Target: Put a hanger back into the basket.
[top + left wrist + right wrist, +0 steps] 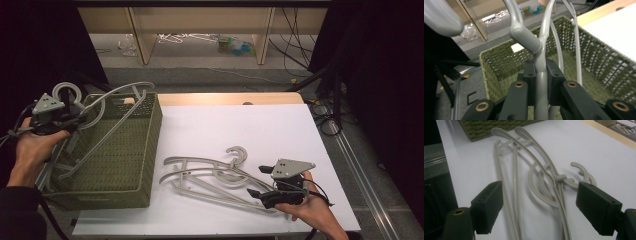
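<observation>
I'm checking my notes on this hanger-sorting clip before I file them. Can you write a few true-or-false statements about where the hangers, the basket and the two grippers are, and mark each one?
1. The left gripper is shut on a grey plastic hanger. True.
2. That hanger is held over the red metal bin. False: it hangs over and into a green woven basket.
3. The right gripper has its jaws open. True.
4. The right gripper holds a hanger lifted off the table. False: the grey hangers on the white tabletop lie flat, with nothing clamped between those jaws.
5. The basket stands at the table's left end, by the left gripper. True.
</observation>
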Demonstrator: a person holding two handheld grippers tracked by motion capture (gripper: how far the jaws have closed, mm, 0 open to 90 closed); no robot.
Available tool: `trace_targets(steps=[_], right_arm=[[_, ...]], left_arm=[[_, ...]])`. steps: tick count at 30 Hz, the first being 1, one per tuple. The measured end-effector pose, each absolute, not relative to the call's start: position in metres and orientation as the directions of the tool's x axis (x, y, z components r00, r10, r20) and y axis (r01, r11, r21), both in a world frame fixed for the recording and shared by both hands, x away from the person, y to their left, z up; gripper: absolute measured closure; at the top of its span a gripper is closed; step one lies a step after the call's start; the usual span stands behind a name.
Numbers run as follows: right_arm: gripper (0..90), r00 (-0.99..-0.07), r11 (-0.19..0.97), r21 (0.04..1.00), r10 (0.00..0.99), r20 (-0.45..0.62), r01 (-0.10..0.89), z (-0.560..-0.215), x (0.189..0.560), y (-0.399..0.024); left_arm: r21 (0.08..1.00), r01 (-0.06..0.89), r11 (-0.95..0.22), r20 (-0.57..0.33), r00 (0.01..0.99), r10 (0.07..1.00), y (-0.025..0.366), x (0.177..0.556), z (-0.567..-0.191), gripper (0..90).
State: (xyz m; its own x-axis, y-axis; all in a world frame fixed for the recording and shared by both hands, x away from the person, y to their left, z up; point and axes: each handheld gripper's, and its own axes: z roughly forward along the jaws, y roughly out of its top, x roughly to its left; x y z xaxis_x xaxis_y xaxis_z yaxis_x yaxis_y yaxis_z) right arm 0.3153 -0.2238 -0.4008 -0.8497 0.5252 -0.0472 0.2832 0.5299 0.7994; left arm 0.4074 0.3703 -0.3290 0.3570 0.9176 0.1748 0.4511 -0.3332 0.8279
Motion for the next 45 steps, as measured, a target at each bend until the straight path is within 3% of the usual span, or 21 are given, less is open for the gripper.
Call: trace_targets(steps=[33,45], right_arm=[[22.8,-0.854,0.533,0.795,0.519,-0.039,0.288,-0.401,0.315,-0.224],[22.7,-0.853,0.536,0.792,0.520,-0.036,0.293,-0.403,0.316,-0.222]], left_arm=[[0.690,0.595,-0.412,0.173,0.417,0.892,0.352,0.427,-0.392,78.4],[0.638,0.705,-0.312,0.149,0.284,0.947,0.379,0.423,-0.415,78.8]])
